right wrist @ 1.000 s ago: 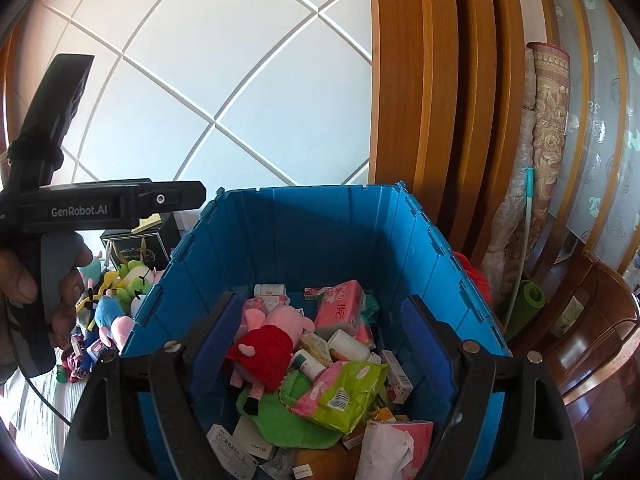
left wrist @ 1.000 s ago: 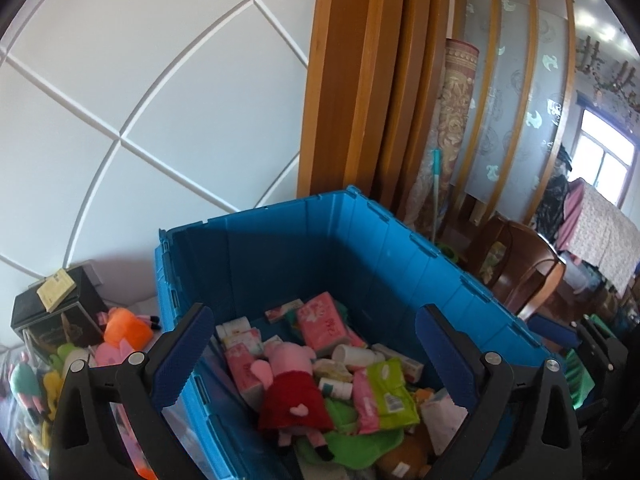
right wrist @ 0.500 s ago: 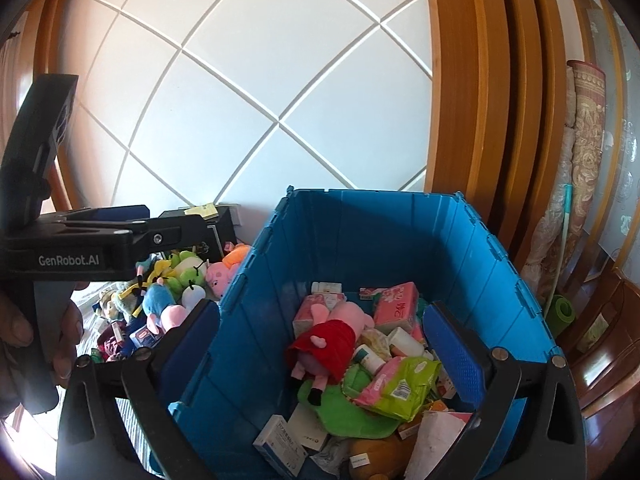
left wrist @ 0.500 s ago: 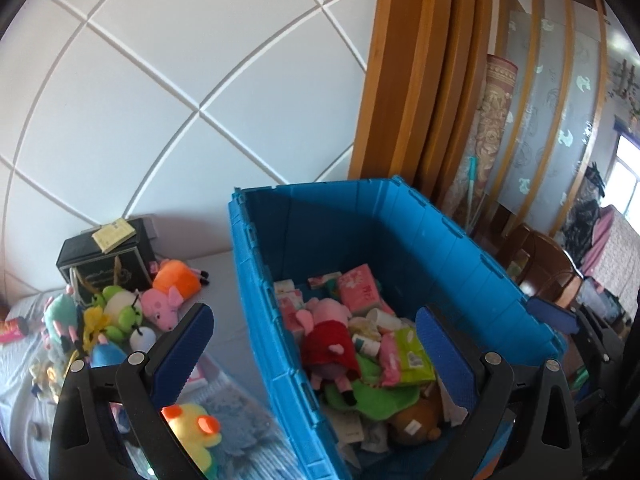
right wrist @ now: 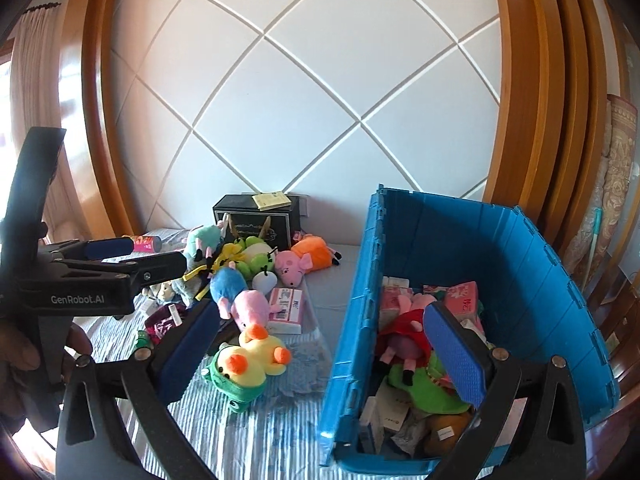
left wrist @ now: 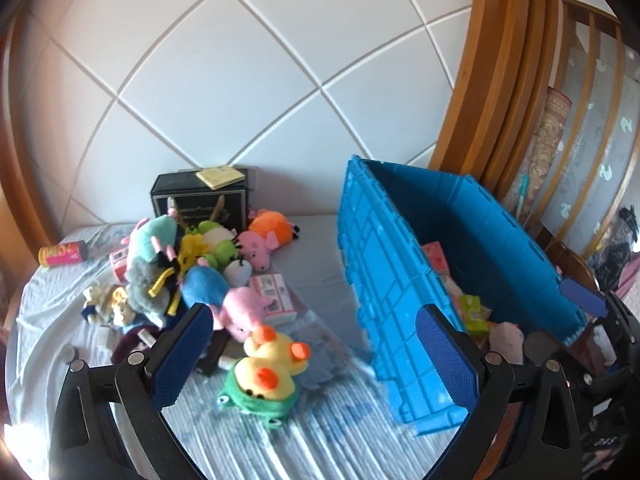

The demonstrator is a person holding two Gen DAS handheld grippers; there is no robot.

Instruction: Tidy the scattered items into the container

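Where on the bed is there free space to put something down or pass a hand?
Bare sheet lies between the toy pile and the blue bin, running back to the wall. The striped cloth in front of the duck is free too. It is crowded left of the duck and inside the bin.

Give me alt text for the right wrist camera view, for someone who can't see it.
An open right gripper frames a yellow duck plush in a green frog hood lying on a striped blue cloth, beside a blue plastic crate holding toys and packets. More plush toys are piled behind, and the open left gripper shows at left.
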